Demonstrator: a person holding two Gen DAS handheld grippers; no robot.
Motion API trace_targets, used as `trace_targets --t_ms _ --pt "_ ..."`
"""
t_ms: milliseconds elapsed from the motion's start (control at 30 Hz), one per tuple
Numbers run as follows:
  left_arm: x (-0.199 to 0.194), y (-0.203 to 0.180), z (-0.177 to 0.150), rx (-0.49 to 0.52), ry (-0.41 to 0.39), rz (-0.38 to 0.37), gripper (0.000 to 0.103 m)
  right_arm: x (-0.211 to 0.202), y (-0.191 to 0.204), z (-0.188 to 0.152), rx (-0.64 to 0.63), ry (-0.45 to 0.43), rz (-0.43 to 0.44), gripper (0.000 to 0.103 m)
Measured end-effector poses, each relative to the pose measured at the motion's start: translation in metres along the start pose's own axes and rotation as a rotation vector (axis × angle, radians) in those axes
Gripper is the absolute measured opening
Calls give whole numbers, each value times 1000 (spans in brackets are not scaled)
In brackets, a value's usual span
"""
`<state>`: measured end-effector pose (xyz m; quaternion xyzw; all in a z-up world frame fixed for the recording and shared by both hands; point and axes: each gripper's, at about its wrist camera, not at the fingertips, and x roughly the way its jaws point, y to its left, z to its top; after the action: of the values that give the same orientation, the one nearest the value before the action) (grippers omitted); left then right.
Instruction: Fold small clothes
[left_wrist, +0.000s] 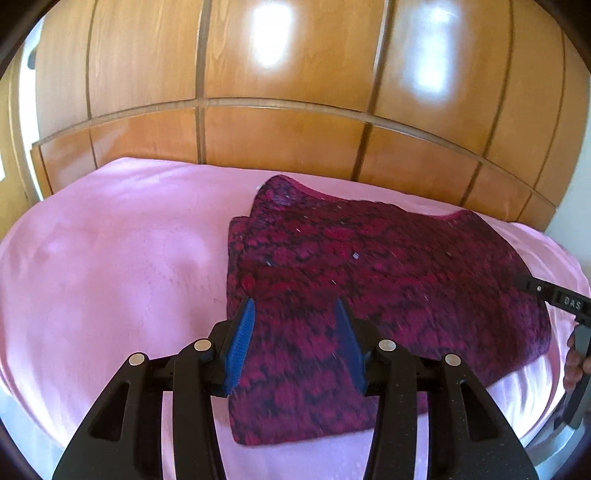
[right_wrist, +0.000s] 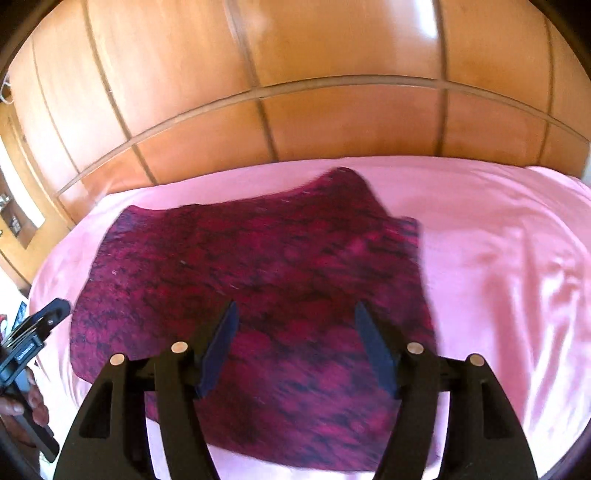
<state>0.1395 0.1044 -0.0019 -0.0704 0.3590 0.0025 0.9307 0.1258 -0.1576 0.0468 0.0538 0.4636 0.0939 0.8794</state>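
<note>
Dark red and black mottled knit garment (left_wrist: 373, 280) lay folded flat on pink bedsheet (left_wrist: 110, 258), one corner doubled over, wooden headboard (left_wrist: 258, 136) behind, left gripper (left_wrist: 294, 314) and right gripper (right_wrist: 294, 314) hovered above it, jaws apart, nothing held

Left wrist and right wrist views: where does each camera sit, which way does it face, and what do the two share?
Left wrist: on the left gripper, looking forward and down along its open blue fingers at the magenta garment on the pink sheet; the right gripper and a hand show at the right edge.
Right wrist: on the right gripper, open over the same garment; the left gripper shows at the left edge.
Shared: garment, sheet, wooden headboard.
</note>
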Motion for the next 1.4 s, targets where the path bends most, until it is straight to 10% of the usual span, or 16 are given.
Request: trace_targets --t_ms 733,1400 --pt "5 39 -4 -55 23 36 61 28 -44 -20 149 61 8 68" --pt "102 111 78 -400 203 -240 61 30 -41 -19 148 62 4 70"
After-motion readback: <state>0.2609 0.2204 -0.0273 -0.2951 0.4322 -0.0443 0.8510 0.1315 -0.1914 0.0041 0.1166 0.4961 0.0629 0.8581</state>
